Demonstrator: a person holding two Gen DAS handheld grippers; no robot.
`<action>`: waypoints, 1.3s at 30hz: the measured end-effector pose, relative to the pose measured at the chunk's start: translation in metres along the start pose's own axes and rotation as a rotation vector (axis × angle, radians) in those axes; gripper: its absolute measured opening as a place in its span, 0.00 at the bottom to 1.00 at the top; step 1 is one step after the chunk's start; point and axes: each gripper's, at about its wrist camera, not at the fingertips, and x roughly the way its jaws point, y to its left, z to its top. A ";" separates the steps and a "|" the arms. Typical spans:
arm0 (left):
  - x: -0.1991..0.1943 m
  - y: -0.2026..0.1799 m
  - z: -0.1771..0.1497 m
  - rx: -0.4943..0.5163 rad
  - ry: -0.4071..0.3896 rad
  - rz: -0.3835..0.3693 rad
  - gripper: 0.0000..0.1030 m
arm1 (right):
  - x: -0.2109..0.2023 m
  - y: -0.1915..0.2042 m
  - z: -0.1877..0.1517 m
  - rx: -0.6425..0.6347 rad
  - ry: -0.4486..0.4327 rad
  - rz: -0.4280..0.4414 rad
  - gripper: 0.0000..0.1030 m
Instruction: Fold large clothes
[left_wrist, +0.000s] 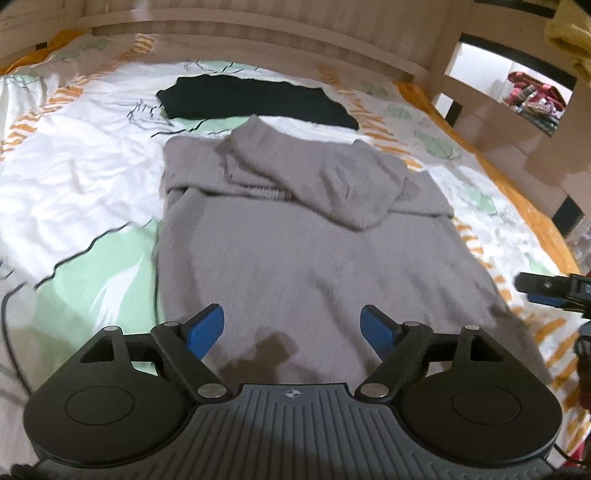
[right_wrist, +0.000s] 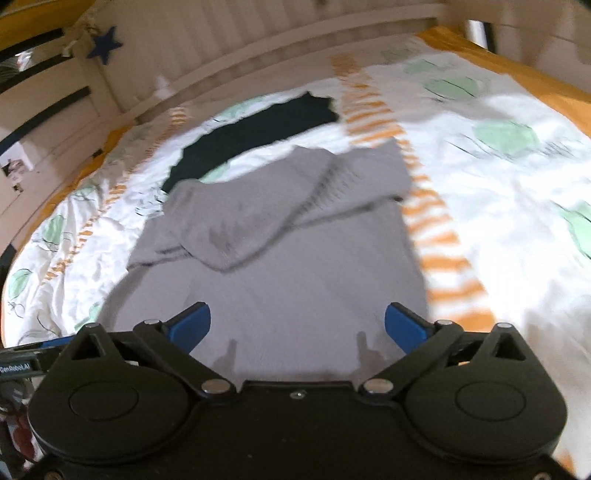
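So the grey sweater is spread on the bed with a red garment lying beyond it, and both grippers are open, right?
Not quite: the garment beyond the grey sweater is black, not red, as the left wrist view shows. The rest holds.

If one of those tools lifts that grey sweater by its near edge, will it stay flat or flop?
Likely flop: the grey sweater already drapes in soft folds where its sleeves are laid across. Its fuzzy knit probably grips the blue pads rather than slipping.

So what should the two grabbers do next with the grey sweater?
Probably lower both and pinch the near hem. The grey sweater lies flat with its sleeves already folded in, and the left gripper and right gripper hover above it, jaws open, holding nothing.
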 end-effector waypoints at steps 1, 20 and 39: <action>-0.002 0.001 -0.005 0.002 0.007 0.008 0.78 | -0.005 -0.003 -0.005 0.005 0.008 -0.005 0.98; 0.003 -0.009 -0.065 0.051 0.140 0.044 0.82 | -0.035 -0.009 -0.064 0.005 0.080 0.064 0.99; 0.006 0.026 -0.063 -0.160 0.108 -0.049 0.21 | -0.024 -0.025 -0.066 0.050 0.128 0.097 0.58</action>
